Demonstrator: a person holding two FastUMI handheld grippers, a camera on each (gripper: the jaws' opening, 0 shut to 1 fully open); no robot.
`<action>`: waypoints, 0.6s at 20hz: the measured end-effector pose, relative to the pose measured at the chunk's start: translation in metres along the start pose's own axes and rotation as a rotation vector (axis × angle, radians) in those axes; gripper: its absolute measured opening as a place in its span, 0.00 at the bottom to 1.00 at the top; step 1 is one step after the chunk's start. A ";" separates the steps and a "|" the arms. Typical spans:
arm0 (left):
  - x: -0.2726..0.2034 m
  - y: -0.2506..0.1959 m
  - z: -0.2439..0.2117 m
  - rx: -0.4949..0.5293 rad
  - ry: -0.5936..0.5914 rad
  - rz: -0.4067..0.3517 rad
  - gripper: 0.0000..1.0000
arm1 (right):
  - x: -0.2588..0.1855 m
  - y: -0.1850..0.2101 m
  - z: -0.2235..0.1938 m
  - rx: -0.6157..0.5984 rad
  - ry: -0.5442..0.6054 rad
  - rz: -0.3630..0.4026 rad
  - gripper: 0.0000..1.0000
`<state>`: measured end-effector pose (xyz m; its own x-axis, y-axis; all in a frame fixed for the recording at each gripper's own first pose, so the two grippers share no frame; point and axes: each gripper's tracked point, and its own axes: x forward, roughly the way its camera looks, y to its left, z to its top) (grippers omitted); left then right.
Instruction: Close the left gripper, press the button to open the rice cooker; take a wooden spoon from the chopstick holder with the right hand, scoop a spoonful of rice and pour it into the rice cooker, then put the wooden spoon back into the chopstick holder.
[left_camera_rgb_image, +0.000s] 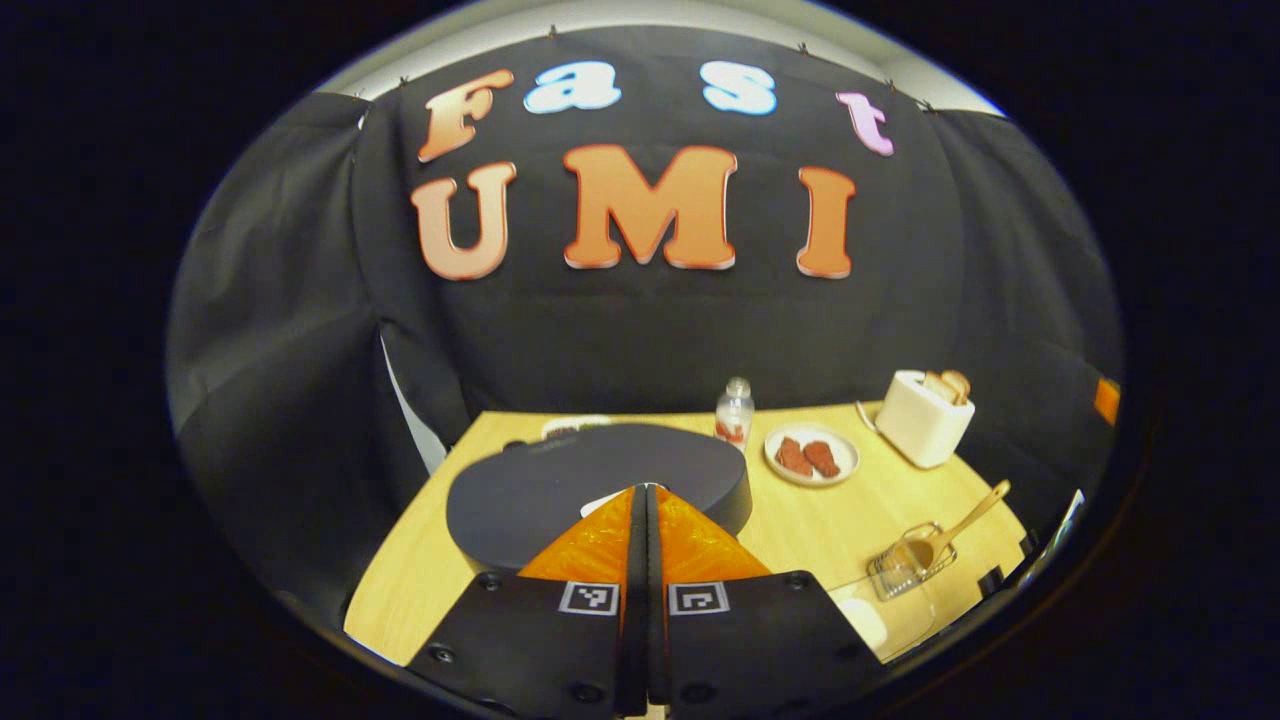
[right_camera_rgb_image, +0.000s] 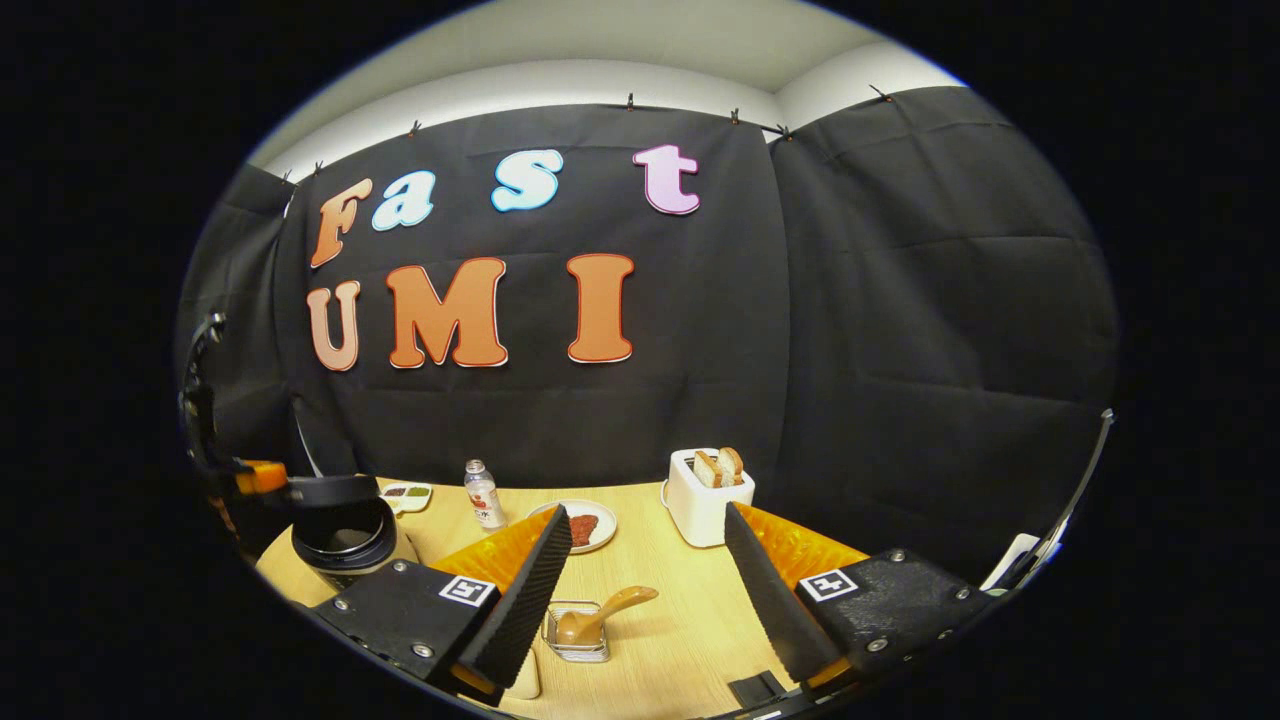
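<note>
Left gripper (left_camera_rgb_image: 645, 500) with jaws pressed together, poised over cooker (left_camera_rgb_image: 598, 490) lid to push its button; right gripper (right_camera_rgb_image: 650, 580) with jaws spread, aimed at spoon (right_camera_rgb_image: 600, 615) in holder (right_camera_rgb_image: 578, 632) at 6 o'clock, ready to pinch.

A light wooden table (right_camera_rgb_image: 690, 620) is seen carrying 1 rice cooker (right_camera_rgb_image: 345, 540) at the left. Behind it, a small dish (right_camera_rgb_image: 405, 493), a bottle (right_camera_rgb_image: 484, 495), a plate (right_camera_rgb_image: 585, 523) and a toaster (right_camera_rgb_image: 706, 495) are lined up. The chopstick holder (right_camera_rgb_image: 577, 633) is set near the front.
</note>
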<state>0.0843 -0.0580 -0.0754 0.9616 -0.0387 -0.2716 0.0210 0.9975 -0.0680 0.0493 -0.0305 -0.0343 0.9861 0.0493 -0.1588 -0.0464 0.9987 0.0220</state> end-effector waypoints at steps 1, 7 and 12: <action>-0.009 0.002 0.013 -0.023 -0.025 -0.009 0.04 | 0.002 0.000 0.000 0.010 -0.001 0.002 0.95; -0.039 0.030 0.048 -0.044 -0.095 0.065 0.05 | 0.014 0.003 -0.011 0.044 0.005 0.010 0.95; -0.053 0.055 0.060 -0.011 -0.123 0.141 0.07 | 0.032 0.004 -0.027 0.080 0.008 0.010 0.95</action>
<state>0.0513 0.0028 -0.0070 0.9811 0.1093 -0.1596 -0.1184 0.9918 -0.0483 0.0760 -0.0247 -0.0658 0.9843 0.0600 -0.1659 -0.0434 0.9938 0.1020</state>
